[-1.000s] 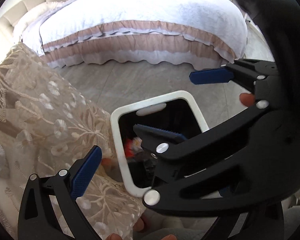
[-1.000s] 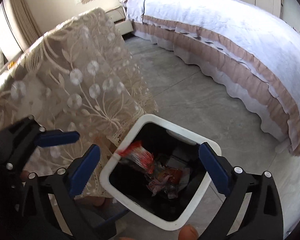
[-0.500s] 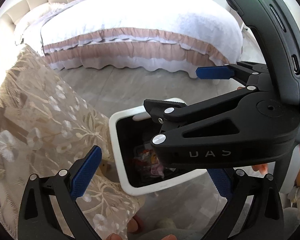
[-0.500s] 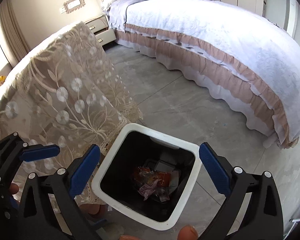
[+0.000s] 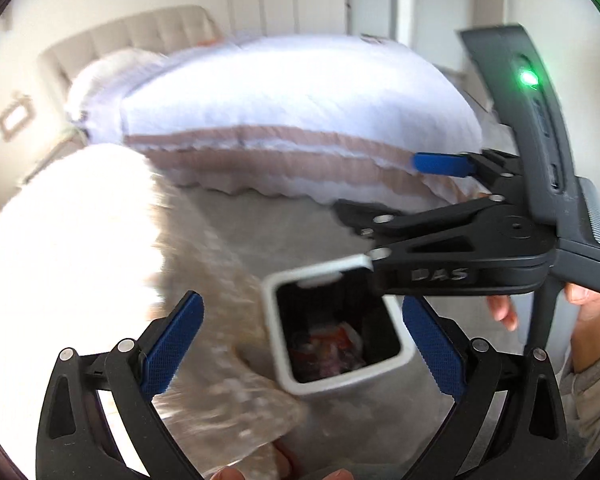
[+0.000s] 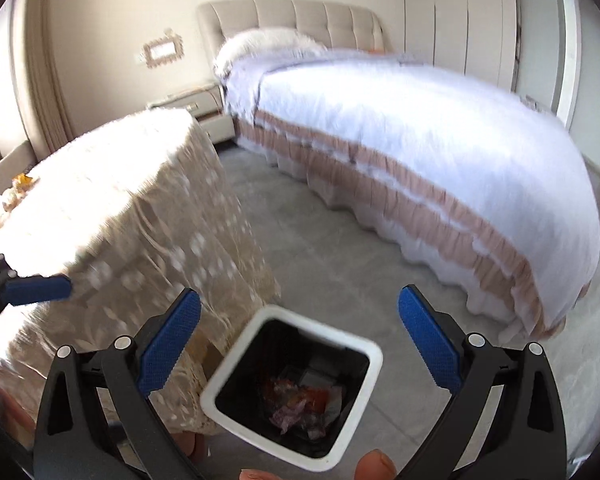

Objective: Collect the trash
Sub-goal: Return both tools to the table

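Bedroom with a grey floor (image 6: 320,248), a bed (image 6: 420,152) and a lace-covered table (image 6: 120,208).

A white-rimmed bin (image 6: 370,360) stands on the floor just beside the table's hanging cloth, with crumpled red and pink wrappers (image 6: 300,400) lying at its bottom. The left gripper (image 5: 300,344) and right gripper (image 6: 296,344) both hover above the bin, jaws spread wide and empty.

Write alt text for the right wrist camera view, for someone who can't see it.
The open right gripper, with blue-padded black fingers, hangs empty above a white-rimmed square bin with a black liner holding crumpled red and pink wrappers. A beige lace-covered table stands to the bin's left, and a white bed with a pink frill lies beyond.
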`<state>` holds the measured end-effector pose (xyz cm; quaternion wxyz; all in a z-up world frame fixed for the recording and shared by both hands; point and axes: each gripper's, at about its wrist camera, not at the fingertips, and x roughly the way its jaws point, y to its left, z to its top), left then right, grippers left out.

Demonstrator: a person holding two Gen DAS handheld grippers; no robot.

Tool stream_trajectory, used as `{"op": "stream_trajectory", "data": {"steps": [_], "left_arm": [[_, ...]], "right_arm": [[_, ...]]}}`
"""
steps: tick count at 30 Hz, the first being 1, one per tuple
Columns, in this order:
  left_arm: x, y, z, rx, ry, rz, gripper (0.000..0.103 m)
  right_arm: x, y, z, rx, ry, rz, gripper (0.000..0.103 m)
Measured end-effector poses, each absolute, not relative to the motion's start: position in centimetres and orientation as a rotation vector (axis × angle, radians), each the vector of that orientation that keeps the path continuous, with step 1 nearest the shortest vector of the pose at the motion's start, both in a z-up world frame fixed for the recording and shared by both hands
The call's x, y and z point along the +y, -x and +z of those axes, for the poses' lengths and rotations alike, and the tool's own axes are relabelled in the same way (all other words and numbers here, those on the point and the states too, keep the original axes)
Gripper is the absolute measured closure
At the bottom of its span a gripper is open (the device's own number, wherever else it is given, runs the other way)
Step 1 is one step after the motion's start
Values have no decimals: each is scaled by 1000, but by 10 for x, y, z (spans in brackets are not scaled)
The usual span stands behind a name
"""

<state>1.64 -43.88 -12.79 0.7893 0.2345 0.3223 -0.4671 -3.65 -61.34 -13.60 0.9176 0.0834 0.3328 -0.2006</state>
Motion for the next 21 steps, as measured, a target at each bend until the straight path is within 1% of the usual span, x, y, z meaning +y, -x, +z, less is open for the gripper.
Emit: {"op": "stream_trajectory", "data": {"steps": [8, 14, 21], "left_arm": [[-364, -34, -85, 603, -370, -845, 5], [-311, -38, -63, 547, -290, -748, 5], [-256, -64, -51, 488, -237, -580, 5]], "right_arm": [[-570, 34, -85, 512, -116, -351, 5], [-533, 18, -61, 465, -119, -238, 5], [-467, -12, -45, 406, -60, -137, 5]]}}
